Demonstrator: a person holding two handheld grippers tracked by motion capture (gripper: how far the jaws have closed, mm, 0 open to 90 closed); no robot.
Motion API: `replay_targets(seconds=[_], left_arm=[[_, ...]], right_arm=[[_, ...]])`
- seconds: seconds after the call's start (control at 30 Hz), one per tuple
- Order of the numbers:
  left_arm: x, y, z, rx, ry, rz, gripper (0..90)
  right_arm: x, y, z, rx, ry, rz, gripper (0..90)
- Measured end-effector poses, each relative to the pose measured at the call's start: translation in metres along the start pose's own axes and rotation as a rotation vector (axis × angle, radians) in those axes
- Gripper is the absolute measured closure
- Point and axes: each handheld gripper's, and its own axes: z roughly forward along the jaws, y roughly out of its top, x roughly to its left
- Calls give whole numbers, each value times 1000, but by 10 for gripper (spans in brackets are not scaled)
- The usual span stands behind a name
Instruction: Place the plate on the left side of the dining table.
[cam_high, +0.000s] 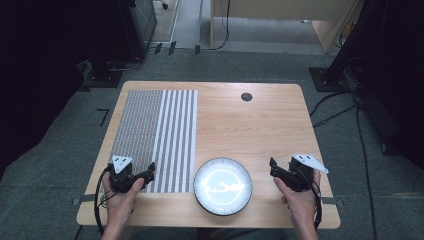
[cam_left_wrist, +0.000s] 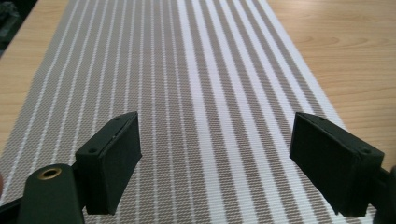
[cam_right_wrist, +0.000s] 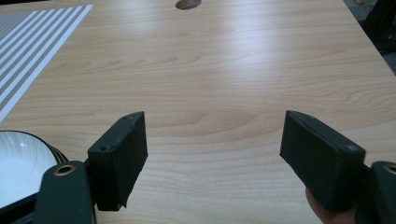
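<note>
Placemat (cam_high: 160, 140) runs lengthwise away from the person, plate (cam_high: 222, 186) beside it; both grippers gape wide, empty

Table (cam_high: 260, 125): light wood grain w/ a dark round hole (cam_high: 246, 97) near the far edge. Mat (cam_high: 160, 135): grey-brown weave w/ white stripes, thin on its left half, broad on its right. Plate (cam_high: 222, 186): glossy white, dark rim. Left gripper (cam_left_wrist: 215, 154) & right gripper (cam_right_wrist: 212, 154): black jaws, brass-coloured eyelet on each; pale grey plates on top. Floor (cam_high: 60, 145): grey carpet.
</note>
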Motion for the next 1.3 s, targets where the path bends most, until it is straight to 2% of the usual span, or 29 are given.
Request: replay_targets(seconds=[0.2, 0.33, 0.43, 0.57, 0.67, 0.8, 0.83, 1.07, 1.1, 1.13, 1.3], left_arm=[[-17, 6, 7, 10, -30, 34, 165], [-28, 12, 11, 11, -59, 26, 167], [-37, 15, 12, 9, -78, 47, 167], [-46, 18, 13, 0, -106, 51, 167], [-55, 15, 13, -3, -100, 72, 187], [-66, 10, 14, 10, -133, 80, 208], [-69, 9, 14, 14, -141, 83, 208], [-85, 4, 15, 30, -194, 106, 206], [-90, 3, 15, 39, -228, 108, 207], [-93, 2, 15, 40, -238, 110, 211], [-100, -1, 14, 46, -269, 127, 307]], right_arm=[[7, 7, 3, -1, -1, -22, 220], [11, 9, 5, -1, -4, -21, 218], [15, 9, 7, 11, 5, -13, 218], [21, 6, 7, 11, 13, -18, 226], [24, 4, 4, -3, 17, -9, 258], [22, 0, -1, -32, 4, 52, 308], [22, -2, -1, -28, 4, 55, 308], [26, -9, -3, -5, 34, 26, 304], [29, -11, -6, -15, 33, 18, 329], [30, -13, -8, -30, 29, 15, 344], [35, -17, -9, -25, 67, -13, 352]])
